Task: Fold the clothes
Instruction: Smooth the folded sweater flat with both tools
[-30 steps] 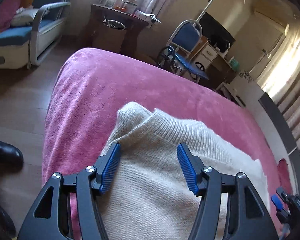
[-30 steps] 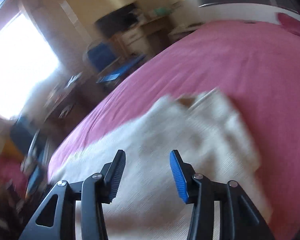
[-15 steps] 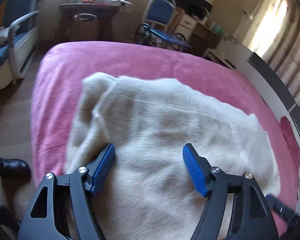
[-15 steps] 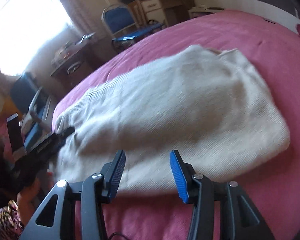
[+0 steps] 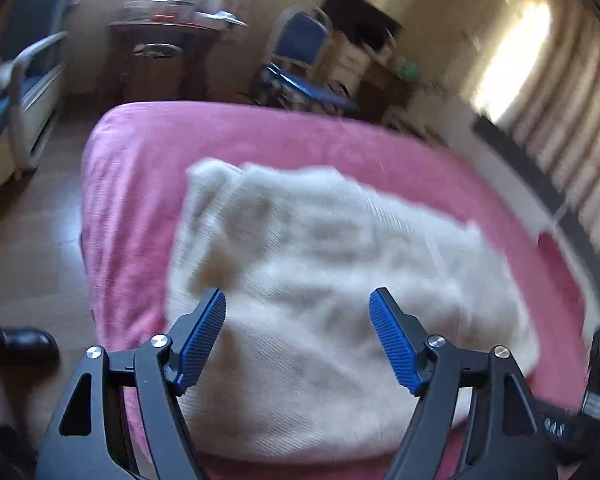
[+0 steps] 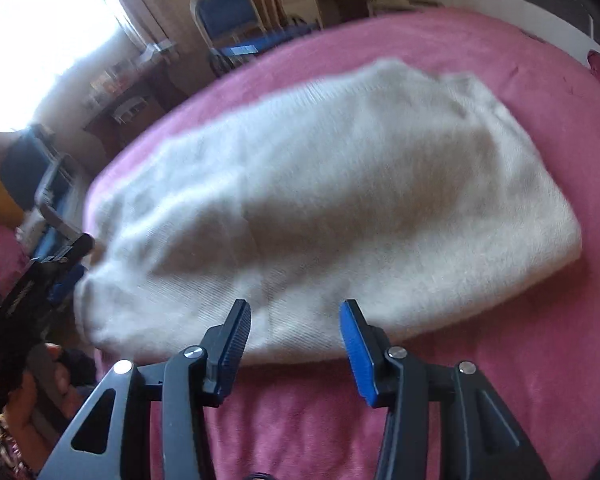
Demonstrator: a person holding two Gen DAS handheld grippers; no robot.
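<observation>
cream knit sweater (image 5: 340, 288) folded on pink bedspread (image 5: 140, 168), just ahead of left gripper (image 5: 298, 312) and right gripper (image 6: 296, 324), both spread, empty

Pink bed (image 6: 480, 380) w/ cream knit sweater (image 6: 340, 200) on it, prob. folded

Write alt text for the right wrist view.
A cream knitted sweater lies in a folded bundle on a pink bed cover, blurred by motion. The open right claw hangs over its near edge, gripping nothing. The left claw shows at the far left by the sweater's end, with a blue chair and window beyond.
</observation>
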